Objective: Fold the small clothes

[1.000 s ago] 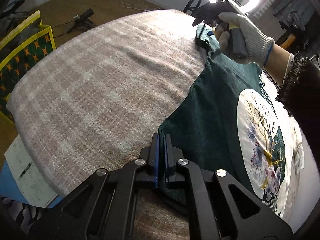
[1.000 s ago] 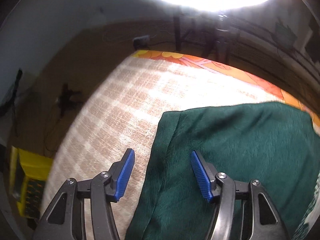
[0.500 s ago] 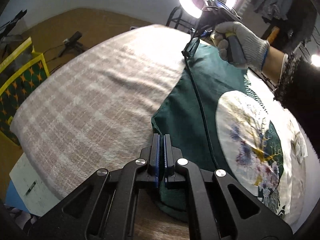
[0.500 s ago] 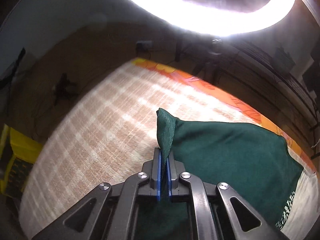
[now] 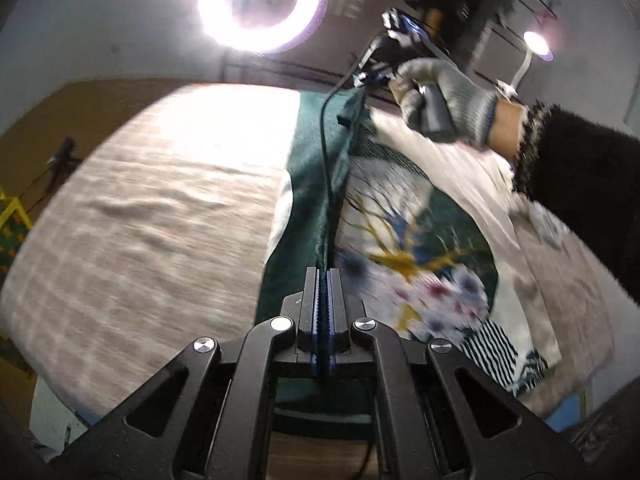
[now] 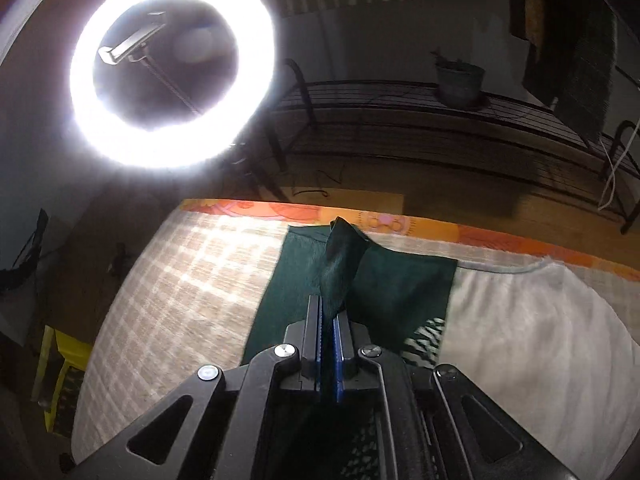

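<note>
While a ring light (image 6: 172,66) glares, both grippers pinch the green garment (image 6: 384,284) above the checked blanket (image 5: 140,208).

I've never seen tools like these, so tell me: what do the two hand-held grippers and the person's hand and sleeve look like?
Each hand-held gripper, left and right, has black angular linkage arms with silver screws and narrow blue ridged pads. The hand wears a grey knit glove with a blue-trimmed cuff; the sleeve is dark and fuzzy.

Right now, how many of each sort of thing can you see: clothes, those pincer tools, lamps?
Green garment with printed front: 1
Handheld grippers, both clamped on its edge: 2 (left gripper, right gripper)
Checked blanket underneath: 1
Ring light: 1
Small lamp: 1
Potted plant on the rack: 1
Total: 7
</note>
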`<move>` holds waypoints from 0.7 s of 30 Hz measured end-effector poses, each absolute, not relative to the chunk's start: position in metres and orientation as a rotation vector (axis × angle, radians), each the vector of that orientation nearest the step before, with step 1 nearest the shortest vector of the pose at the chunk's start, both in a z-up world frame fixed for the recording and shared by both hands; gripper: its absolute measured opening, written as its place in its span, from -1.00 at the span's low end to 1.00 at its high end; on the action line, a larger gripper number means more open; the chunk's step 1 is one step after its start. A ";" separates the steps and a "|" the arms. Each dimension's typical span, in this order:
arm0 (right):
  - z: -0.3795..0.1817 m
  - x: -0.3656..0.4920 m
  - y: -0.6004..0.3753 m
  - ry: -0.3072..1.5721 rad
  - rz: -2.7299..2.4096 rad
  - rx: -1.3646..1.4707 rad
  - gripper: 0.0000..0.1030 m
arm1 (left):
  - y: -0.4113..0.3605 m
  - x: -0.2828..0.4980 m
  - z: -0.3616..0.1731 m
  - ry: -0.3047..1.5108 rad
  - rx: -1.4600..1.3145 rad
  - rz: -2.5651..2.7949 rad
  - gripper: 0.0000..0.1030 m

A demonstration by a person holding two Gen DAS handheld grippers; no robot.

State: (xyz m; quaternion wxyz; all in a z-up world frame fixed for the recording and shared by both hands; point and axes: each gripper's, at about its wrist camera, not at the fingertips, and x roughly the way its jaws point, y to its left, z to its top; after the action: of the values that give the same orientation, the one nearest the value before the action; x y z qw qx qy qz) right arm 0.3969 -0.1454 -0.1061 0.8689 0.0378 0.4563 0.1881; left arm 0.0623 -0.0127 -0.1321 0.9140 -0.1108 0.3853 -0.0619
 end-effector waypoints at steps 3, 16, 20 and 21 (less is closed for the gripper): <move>-0.118 0.399 -0.172 0.979 0.354 0.098 -0.97 | -0.038 0.064 -0.139 0.835 -0.187 -0.194 -0.99; -0.128 0.383 -0.261 1.014 0.179 0.075 0.14 | -0.087 0.024 -0.126 0.850 -0.075 -0.462 -0.74; -0.104 0.357 -0.303 0.981 0.183 0.126 0.22 | -0.092 -0.001 -0.120 0.846 -0.029 -0.505 -0.73; -0.099 0.349 -0.313 0.977 0.186 0.152 0.22 | -0.092 -0.007 -0.118 0.842 -0.022 -0.515 -0.73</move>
State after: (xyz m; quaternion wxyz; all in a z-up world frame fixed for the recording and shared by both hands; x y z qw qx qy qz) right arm 0.3490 -0.3128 -0.0986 0.8761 0.0727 0.4682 0.0891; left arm -0.0065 -0.0923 -0.1181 0.8807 -0.0106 0.4040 -0.2471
